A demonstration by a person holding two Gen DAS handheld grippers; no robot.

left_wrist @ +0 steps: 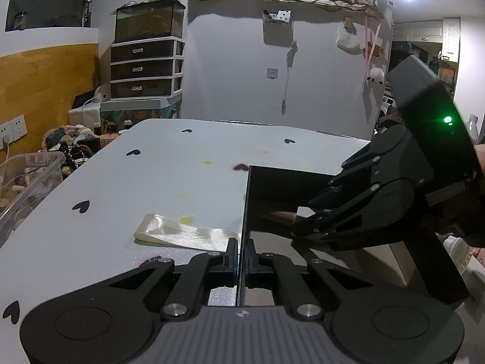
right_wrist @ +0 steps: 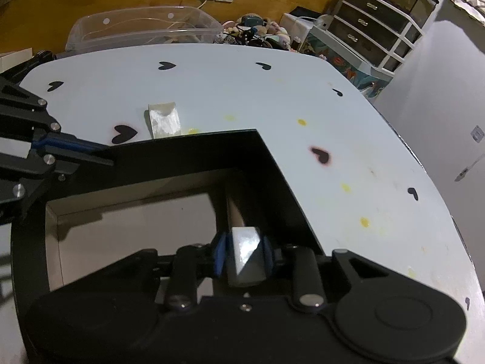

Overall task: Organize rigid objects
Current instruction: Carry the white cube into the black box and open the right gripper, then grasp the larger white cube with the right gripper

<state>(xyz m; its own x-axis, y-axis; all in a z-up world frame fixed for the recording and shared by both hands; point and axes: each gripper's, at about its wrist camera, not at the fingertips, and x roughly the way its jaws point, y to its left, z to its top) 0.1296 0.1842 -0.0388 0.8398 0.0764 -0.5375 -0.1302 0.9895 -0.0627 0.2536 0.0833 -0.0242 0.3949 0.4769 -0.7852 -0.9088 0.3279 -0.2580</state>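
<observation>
The left gripper (left_wrist: 241, 261) sits at the bottom centre of the left wrist view, its blue-padded fingers (left_wrist: 232, 257) pinched tight on the thin upright wall of a black box (left_wrist: 279, 182). That wall runs as a narrow vertical edge straight up from the jaws. In the right wrist view the same gripper (right_wrist: 91, 151) enters from the left edge and clamps the box (right_wrist: 194, 151) at its left wall.

The right gripper (right_wrist: 244, 256) is at the lower centre of its own view, reaching down into the open box. Between its blue pads (right_wrist: 219, 254) sits a white block (right_wrist: 245, 254) with shiny, faceted faces; the pads lie against its sides, with the jaws only narrowly apart. Behind the block a pale, rod-like piece extends up-frame toward the box's dark far wall; what it is cannot be told. In the left wrist view the right gripper (left_wrist: 303, 218) comes in from the right edge, tilted down into the box, a green light glowing on its housing.

The box rests on a pale table (right_wrist: 212, 85) printed with black hearts and marked by yellow spots. A second white glossy block (right_wrist: 163, 119) lies flat on the table just beyond the box's far-left corner; in the left wrist view it (left_wrist: 185, 233) lies just left of the gripped wall. Beyond the table's far edge stand a clear plastic bin (right_wrist: 145, 27) and a drawer unit (left_wrist: 147, 68) with a tank on top.
</observation>
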